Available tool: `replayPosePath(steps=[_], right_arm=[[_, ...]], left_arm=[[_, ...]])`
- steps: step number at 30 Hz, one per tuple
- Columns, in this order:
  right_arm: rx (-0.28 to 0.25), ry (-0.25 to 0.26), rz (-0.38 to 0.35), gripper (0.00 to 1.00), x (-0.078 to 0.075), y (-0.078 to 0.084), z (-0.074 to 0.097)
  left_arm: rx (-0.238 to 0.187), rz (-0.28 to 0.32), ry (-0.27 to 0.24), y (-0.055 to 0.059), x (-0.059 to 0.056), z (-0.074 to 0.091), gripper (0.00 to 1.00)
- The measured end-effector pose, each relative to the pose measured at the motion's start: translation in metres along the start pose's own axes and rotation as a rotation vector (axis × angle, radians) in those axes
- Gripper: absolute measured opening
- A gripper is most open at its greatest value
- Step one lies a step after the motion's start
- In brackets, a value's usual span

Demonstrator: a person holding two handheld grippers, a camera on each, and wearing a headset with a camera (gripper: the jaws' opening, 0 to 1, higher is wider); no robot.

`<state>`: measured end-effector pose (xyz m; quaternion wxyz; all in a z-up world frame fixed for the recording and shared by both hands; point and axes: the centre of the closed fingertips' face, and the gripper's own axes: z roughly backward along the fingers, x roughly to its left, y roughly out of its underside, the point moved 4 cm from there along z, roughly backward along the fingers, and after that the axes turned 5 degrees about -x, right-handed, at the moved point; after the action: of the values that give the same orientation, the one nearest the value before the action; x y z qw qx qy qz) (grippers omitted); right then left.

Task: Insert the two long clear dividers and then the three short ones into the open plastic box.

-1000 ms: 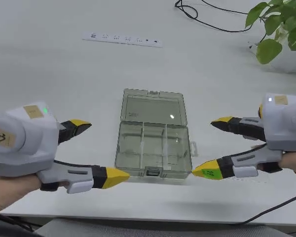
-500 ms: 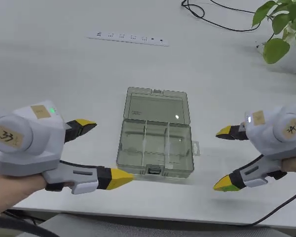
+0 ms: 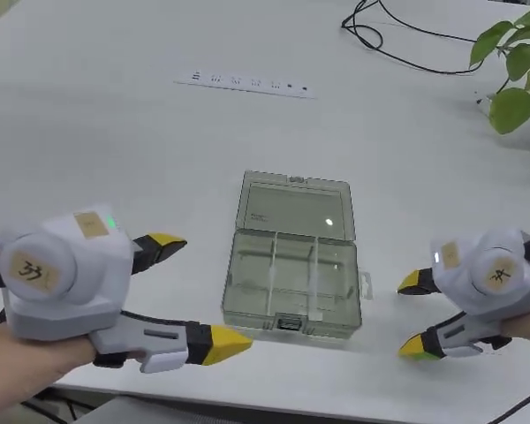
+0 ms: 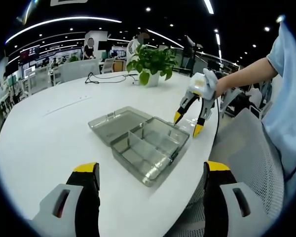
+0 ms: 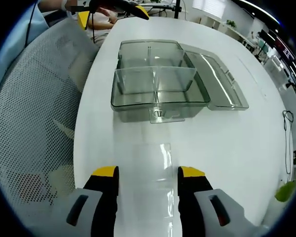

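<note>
As seen from the person's head, a translucent grey-green plastic box [image 3: 256, 311] sits open at the middle of the white bench [image 3: 115, 150], close to the near edge, with its lid [image 3: 296, 208] laid flat on the far side. Two clear partitions [image 3: 273, 269] stand upright inside, running near to far and splitting the tray into three lanes. The left hand-held gripper [image 3: 194, 293] hangs left of the box, jaws spread wide with nothing between them. The right hand-held gripper [image 3: 415, 314] hangs to its right, likewise released and empty. Neither touches the box. A white power strip [image 3: 247, 82] lies far back, with a black cable [image 3: 380, 31] and green plant leaves [image 3: 512, 71] at the far right.

Looking along the left hand-held gripper [image 4: 150, 170], the box [image 4: 143, 148] lies ahead on the bench. Beyond it is the right hand-held gripper [image 4: 188, 124], with a light blue sleeve [image 4: 291, 98] behind.

Looking along the right hand-held gripper [image 5: 148, 173], its jaws stand apart over the bench. What looks like a clear flat sheet [image 5: 153, 163] lies on the bench between them, touching neither. The box [image 5: 153, 94] is just past it, the left hand-held gripper [image 5: 113, 15] is beyond the box, and a white mesh chair [image 5: 34, 123] stands off the bench edge.
</note>
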<state>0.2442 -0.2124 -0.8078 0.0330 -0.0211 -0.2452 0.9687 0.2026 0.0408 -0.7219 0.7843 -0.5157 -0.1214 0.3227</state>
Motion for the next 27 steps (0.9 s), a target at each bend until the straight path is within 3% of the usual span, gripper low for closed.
replayPosePath(steps=[12,18,27], right_arm=[[0.001,-0.017,0.01,0.4,-0.0033,-0.0033,-0.001],[0.037,-0.046,0.075,0.33,-0.0013,-0.006,-0.0025],[0.058,-0.044,0.084,0.32,-0.0007,-0.0069,-0.0031]], left_arm=[[-0.005,0.009,0.003,0.0016,0.0024,-0.0003,0.88],[-0.005,0.004,0.008,0.0007,0.0035,-0.0012,0.88],[-0.02,0.009,0.011,-0.002,0.0045,-0.0019,0.87]])
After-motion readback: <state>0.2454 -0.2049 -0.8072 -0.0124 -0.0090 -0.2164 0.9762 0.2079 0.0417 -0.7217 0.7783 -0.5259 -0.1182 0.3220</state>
